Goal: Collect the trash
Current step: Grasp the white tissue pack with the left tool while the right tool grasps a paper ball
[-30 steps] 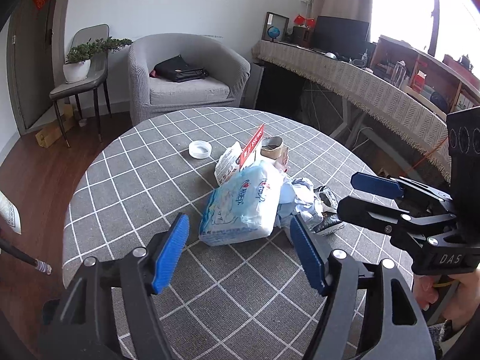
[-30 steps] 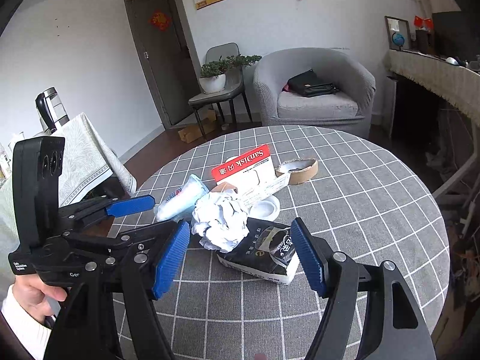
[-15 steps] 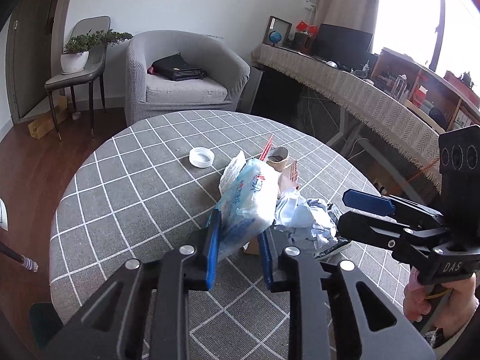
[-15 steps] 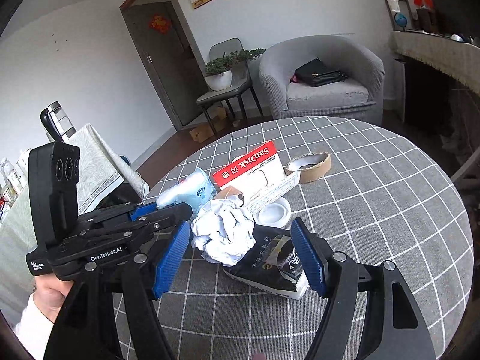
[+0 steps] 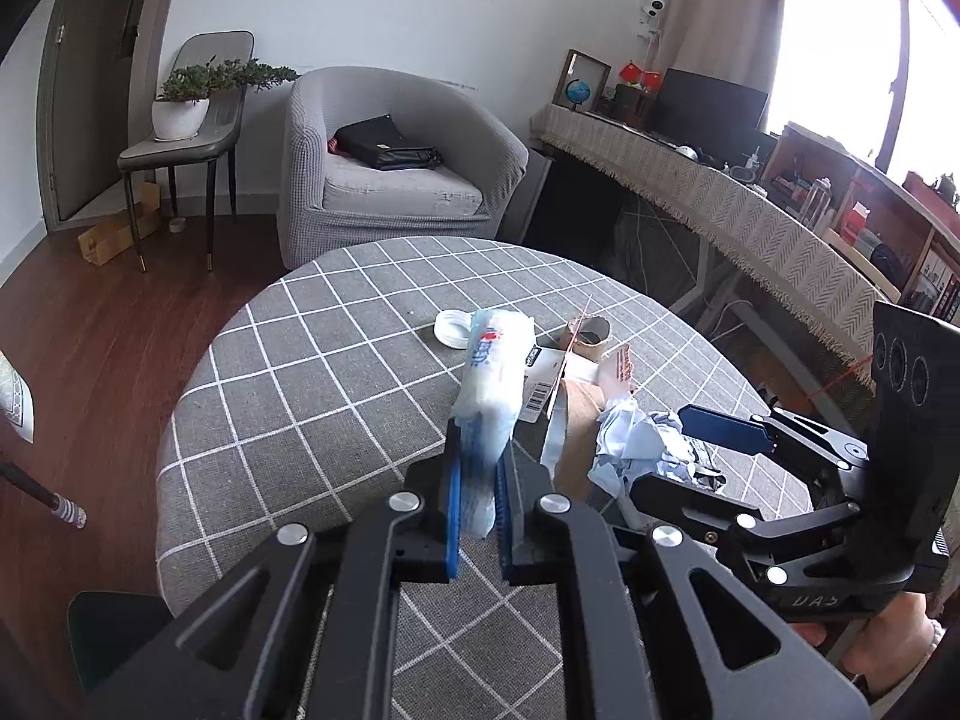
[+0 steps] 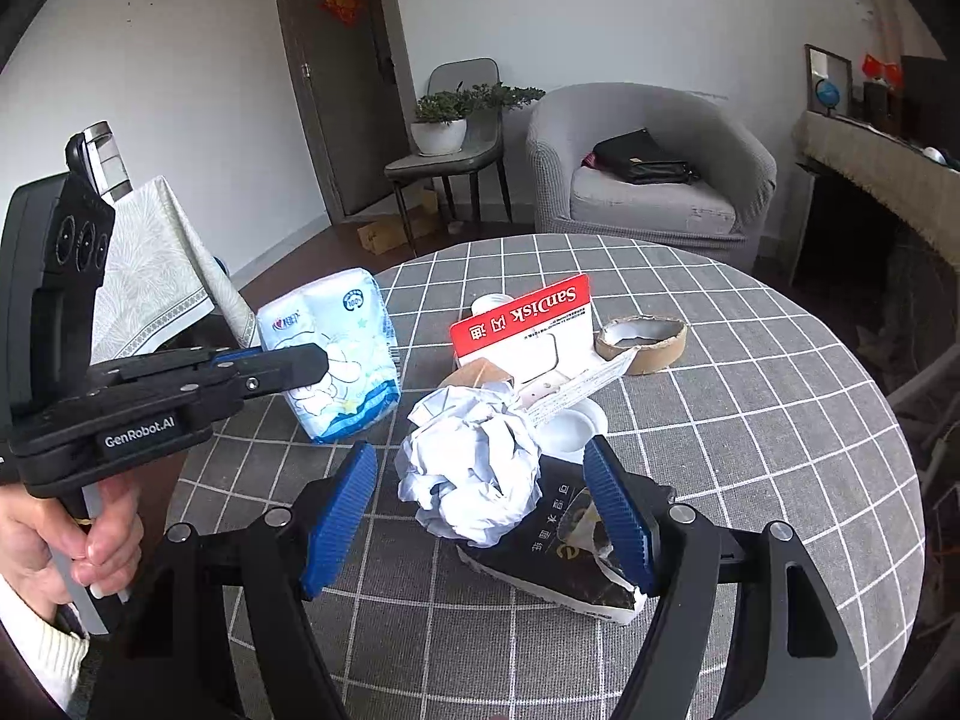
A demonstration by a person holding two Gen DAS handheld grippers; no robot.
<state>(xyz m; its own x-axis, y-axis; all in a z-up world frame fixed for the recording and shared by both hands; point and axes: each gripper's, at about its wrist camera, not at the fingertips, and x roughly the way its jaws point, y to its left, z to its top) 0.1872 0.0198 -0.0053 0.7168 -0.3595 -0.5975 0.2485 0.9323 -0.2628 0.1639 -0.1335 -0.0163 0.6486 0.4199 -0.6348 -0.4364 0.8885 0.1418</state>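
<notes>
Between closing left gripper point(image 5: 478, 501) pads, a squashed soft plastic tissue pack point(image 5: 491, 384)

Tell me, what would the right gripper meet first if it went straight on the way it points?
Most likely the crumpled white paper ball, lying between the open jaws of the right gripper on the black packet. Depth is hard to judge.

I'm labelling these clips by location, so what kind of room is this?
Most likely a living room in a home: a grey armchair with a black bag on it, a potted plant on a side chair, and a round table under a checked cloth.
</notes>
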